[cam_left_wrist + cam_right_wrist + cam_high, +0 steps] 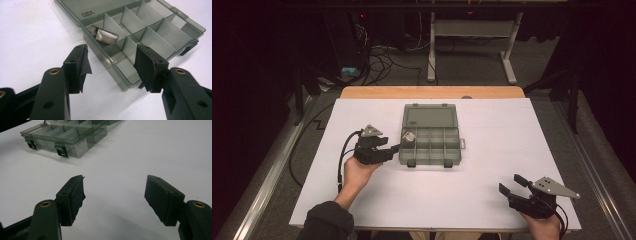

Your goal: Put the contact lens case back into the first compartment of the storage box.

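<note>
A smoky clear compartment box [430, 162] lies mid-table with its lid [430, 117] folded back flat. A small silvery object [409, 136] rests in its back left compartment. My left gripper [391, 145] is open just left of the box, with its jaws pointing at the box's left wall. In the left gripper view the jaws [112, 57] stand wide and bare, the box corner [115, 75] lies just beyond them, and the silvery object [103, 35] is farther in. My right gripper [510, 183] is open at the front right, with nothing between the jaws [115, 187].
A white sheet [492, 150] covers the table, and a wooden edge [432, 92] shows at the far side. Two black latches [61, 151] hang on the box's front wall. Cables [382, 60] and a desk frame [472, 30] lie on the floor beyond.
</note>
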